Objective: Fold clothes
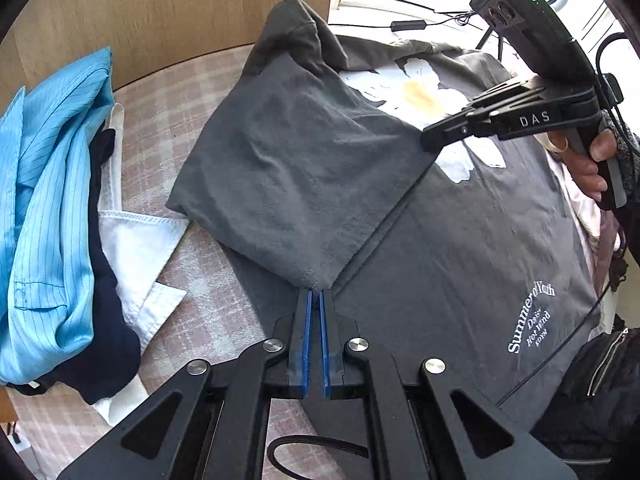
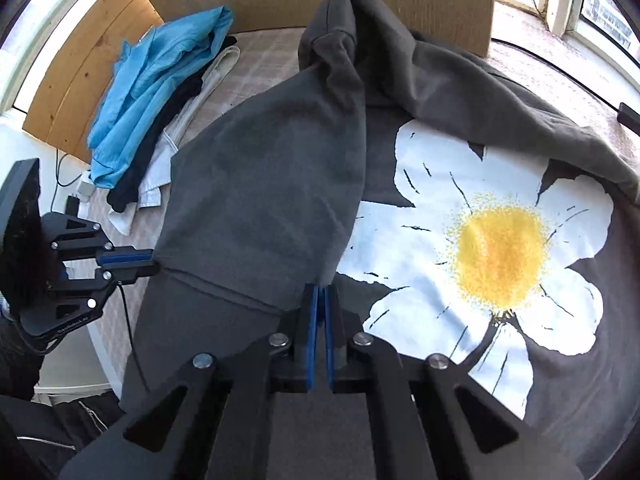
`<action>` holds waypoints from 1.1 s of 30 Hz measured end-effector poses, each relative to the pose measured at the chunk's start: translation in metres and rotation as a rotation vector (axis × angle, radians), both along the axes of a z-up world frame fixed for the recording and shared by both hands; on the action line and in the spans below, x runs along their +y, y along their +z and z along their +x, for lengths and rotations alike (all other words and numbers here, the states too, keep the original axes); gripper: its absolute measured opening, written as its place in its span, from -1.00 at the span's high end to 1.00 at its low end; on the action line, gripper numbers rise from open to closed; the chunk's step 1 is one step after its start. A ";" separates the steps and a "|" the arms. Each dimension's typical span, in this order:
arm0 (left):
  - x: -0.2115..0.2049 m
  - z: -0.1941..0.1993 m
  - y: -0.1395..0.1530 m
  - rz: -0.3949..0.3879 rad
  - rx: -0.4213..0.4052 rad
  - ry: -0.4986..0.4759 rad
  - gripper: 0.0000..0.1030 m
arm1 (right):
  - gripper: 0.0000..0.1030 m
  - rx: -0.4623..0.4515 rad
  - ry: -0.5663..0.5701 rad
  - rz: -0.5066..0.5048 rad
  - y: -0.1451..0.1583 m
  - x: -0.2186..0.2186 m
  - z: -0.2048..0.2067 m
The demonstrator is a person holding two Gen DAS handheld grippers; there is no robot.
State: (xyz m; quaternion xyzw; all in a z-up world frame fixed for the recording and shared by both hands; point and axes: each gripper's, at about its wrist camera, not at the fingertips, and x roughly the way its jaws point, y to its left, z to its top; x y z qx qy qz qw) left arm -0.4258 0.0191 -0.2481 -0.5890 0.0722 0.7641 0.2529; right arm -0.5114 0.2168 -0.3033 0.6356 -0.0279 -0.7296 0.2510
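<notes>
While left tongs (image 1: 316, 296) pinch sleeve (image 1: 304, 160) — slogan (image 1: 532, 316) left-view only.

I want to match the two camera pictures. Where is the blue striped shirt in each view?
Left wrist view: the blue striped shirt lies at the far left edge, piled on dark and white clothes.
Right wrist view: the blue striped shirt lies upper left, beyond the folded grey sleeve.
Shared landmark: the white daisy print on the grey T-shirt.
</notes>
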 end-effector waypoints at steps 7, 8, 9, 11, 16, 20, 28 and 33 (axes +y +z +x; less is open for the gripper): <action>-0.023 -0.017 0.010 0.029 -0.015 0.124 0.68 | 0.44 0.035 -0.023 0.059 0.022 0.022 -0.014; -0.023 -0.023 0.009 -0.017 0.012 0.120 0.68 | 0.39 0.058 -0.037 0.040 0.028 0.024 -0.022; -0.023 -0.029 0.008 -0.062 0.039 0.117 0.68 | 0.29 0.080 -0.051 0.021 0.033 0.026 -0.031; -0.022 -0.039 0.005 -0.144 0.086 0.102 0.68 | 0.27 0.120 -0.073 0.008 0.040 0.024 -0.050; -0.015 -0.056 0.009 -0.150 0.108 0.103 0.68 | 0.28 0.236 -0.103 0.217 0.045 0.016 -0.090; -0.023 -0.063 0.010 -0.141 0.104 0.086 0.68 | 0.22 0.095 -0.091 0.214 0.025 0.034 -0.092; -0.013 -0.073 -0.006 -0.134 0.059 0.072 0.68 | 0.60 0.141 -0.126 0.137 0.036 0.034 -0.100; -0.021 -0.070 -0.003 -0.121 0.056 0.106 0.68 | 0.55 0.202 -0.145 0.112 0.047 0.029 -0.106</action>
